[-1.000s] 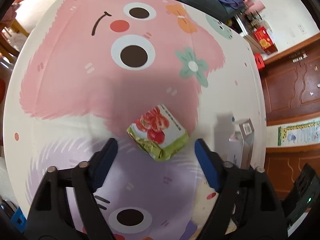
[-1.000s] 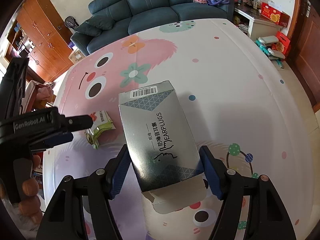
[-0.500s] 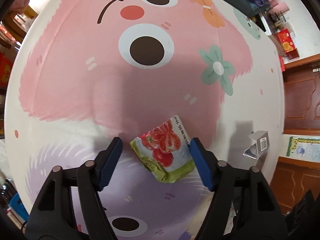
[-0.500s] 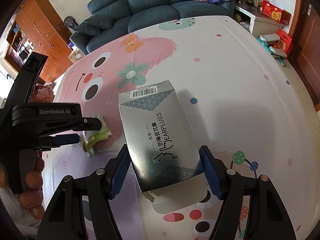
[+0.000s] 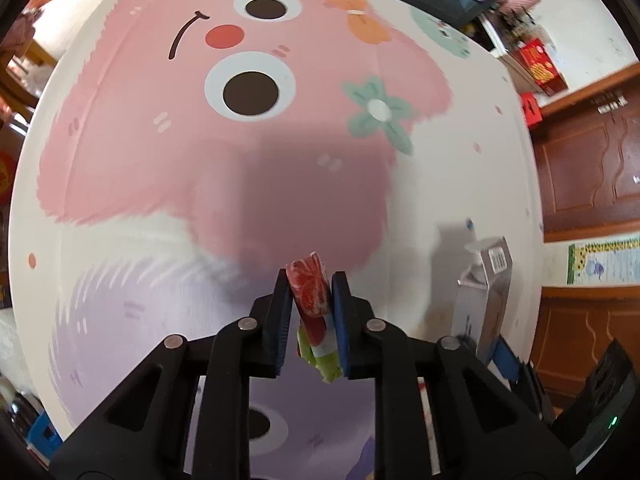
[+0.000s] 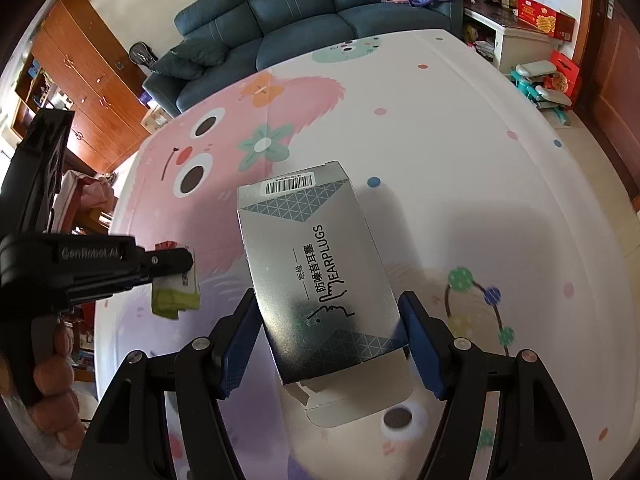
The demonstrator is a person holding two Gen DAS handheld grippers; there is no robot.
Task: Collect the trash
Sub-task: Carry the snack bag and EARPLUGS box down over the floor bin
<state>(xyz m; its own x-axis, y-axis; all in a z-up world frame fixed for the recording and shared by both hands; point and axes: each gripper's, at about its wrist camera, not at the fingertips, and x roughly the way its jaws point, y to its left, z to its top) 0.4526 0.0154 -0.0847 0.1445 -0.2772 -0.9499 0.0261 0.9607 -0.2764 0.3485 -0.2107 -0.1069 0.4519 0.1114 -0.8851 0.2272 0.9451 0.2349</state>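
The left gripper point(image 5: 310, 296) is pinching its two blue-padded fingers point(image 5: 282, 312) nearly together on a crumpled snack wrapper point(image 5: 314, 308), red fruit print on its upper part and lime green at its lower end, so that only the thickness of the packet is keeping the pads apart. The wrapper is standing on edge between the pads, its red end poking out just past the fingertips and its green end hanging below them, above the play mat point(image 5: 120, 184) with the pink cartoon face; whether it is touching the mat cannot be told. In the right wrist view the same wrapper point(image 6: 176, 292) is showing at the tip of the left gripper point(image 6: 188, 264), with a hand point(image 6: 52, 364) wrapping around that gripper's handle at the left edge. The right gripper point(image 6: 328, 344) is clasping a silver box point(image 6: 316, 264) printed EARPLUGS, its jaws standing wide because the box is filling the whole gap, with each blue pad pressing a long side near the box's open lower flap. The box is tilting slightly, barcode end pointing away from the camera, over the mat point(image 6: 460, 184). From the left wrist view the silver box point(image 5: 486, 300) is sitting well to the right of the wrapper. A dark blue sofa point(image 6: 312, 12) is standing beyond the mat's far edge.
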